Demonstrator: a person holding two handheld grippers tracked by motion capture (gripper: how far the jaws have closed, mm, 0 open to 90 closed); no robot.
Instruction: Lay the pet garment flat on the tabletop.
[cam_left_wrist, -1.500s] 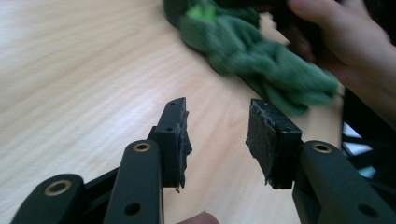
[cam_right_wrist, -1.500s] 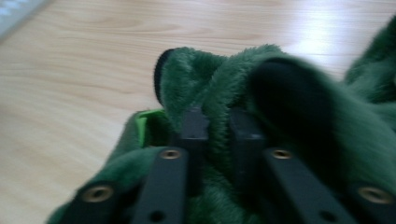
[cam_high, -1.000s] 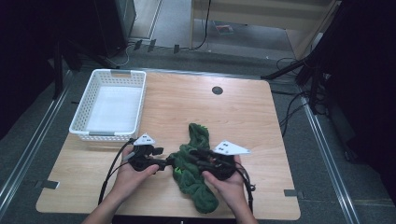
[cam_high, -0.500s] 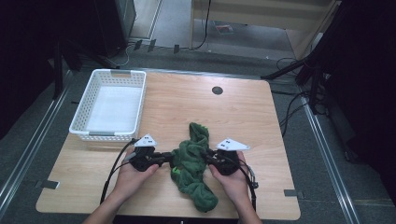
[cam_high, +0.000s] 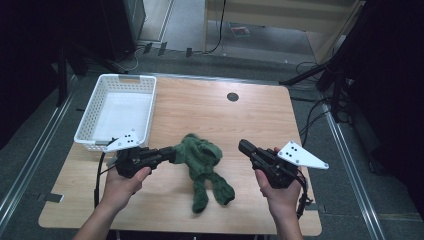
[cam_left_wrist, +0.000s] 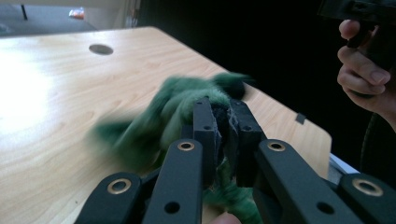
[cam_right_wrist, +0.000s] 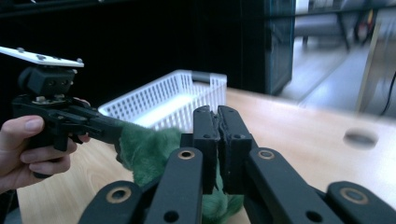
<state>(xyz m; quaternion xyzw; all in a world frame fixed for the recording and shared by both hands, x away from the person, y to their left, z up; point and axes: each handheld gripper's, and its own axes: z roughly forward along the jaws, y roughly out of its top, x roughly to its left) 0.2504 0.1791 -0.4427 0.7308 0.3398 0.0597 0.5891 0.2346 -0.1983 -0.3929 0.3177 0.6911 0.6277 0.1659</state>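
A fuzzy green cloth (cam_high: 202, 162) lies crumpled on the wooden table (cam_high: 215, 117), with two ends trailing toward the front edge. My left gripper (cam_high: 172, 154) is shut on the cloth's left edge. In the left gripper view the jaws (cam_left_wrist: 222, 116) pinch green fabric (cam_left_wrist: 177, 102), which is blurred. My right gripper (cam_high: 242, 146) hovers to the right of the cloth, clear of it. Its jaws (cam_right_wrist: 219, 114) are pressed together with nothing between them. In the right gripper view the cloth (cam_right_wrist: 149, 149) hangs from the left gripper (cam_right_wrist: 114, 132).
A white mesh basket (cam_high: 127, 77) stands at the table's back left, seen too as the basket (cam_right_wrist: 173, 100) behind the cloth. A round cable hole (cam_high: 232, 96) sits at the back centre. Dark equipment and cables surround the table.
My right gripper has let go of the cloth and moved off to the right. The left gripper has shifted left, and the cloth has been dragged left and spread out.
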